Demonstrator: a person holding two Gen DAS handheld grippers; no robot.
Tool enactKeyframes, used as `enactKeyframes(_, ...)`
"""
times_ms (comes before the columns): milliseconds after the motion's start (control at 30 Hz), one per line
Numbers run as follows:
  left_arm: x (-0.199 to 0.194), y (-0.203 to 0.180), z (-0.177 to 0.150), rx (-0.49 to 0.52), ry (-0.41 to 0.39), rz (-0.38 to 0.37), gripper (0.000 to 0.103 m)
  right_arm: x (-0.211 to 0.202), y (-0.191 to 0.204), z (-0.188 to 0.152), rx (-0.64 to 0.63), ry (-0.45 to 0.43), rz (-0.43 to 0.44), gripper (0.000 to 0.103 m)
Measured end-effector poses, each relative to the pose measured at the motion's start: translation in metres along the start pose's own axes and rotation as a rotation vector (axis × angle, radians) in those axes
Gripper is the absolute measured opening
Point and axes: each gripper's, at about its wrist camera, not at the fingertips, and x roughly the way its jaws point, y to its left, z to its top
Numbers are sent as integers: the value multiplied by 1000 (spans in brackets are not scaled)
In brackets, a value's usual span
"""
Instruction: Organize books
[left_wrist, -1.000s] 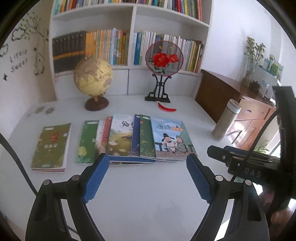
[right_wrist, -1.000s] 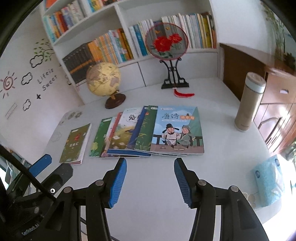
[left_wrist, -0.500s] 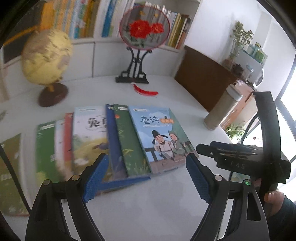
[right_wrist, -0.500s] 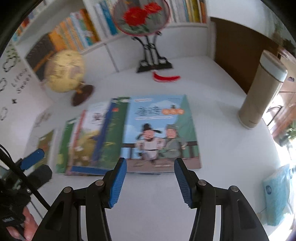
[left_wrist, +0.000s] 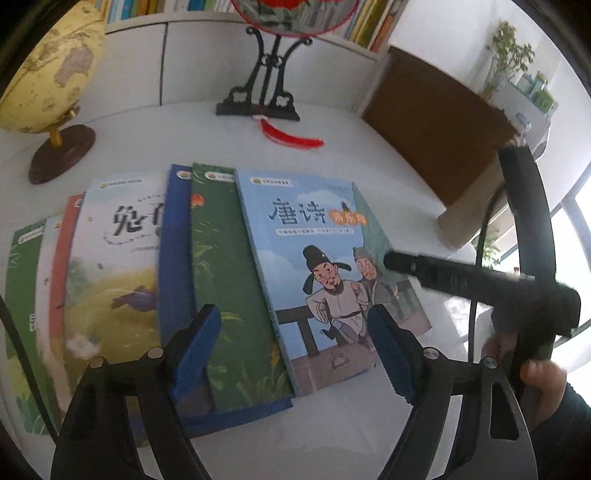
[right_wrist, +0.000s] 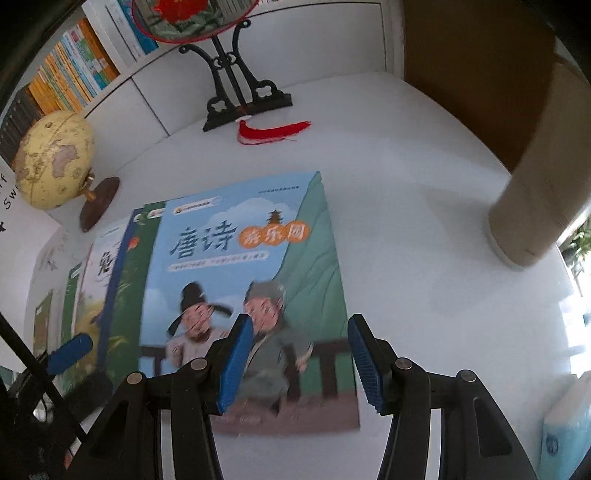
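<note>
My left jaws hang spread over the near ends of the fanned books, having just narrowed a little, with nothing pinched. My right jaws stand apart above the bottom right corner of the light-blue picture book with two cartoon men, not touching it. That book tops a row of thin overlapping paperback books lying flat on the white counter. Farther back lie a red tassel, a black fan stand and a yellow globe.
</note>
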Motion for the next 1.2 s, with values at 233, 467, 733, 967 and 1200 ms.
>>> enactKeyframes(233, 16, -4, 4, -32, 27, -6, 79, 18, -15, 18, 5, 25, 25, 52)
enactKeyframes(467, 22, -4, 1, -56, 32, -4, 79, 32, -18, 25, -19, 60, 63, 52)
enactKeyframes(733, 28, -8, 1, -40, 42, -23, 79, 34, -9, 25, -68, 85, 76, 54)
enactKeyframes(967, 22, -4, -2, -50, 37, -5, 80, 32, 5, 19, -112, 87, 81, 55)
enactKeyframes(1200, -6, 13, -20, -89, 26, 28, 80, 24, 30, 14, -153, 80, 132, 55)
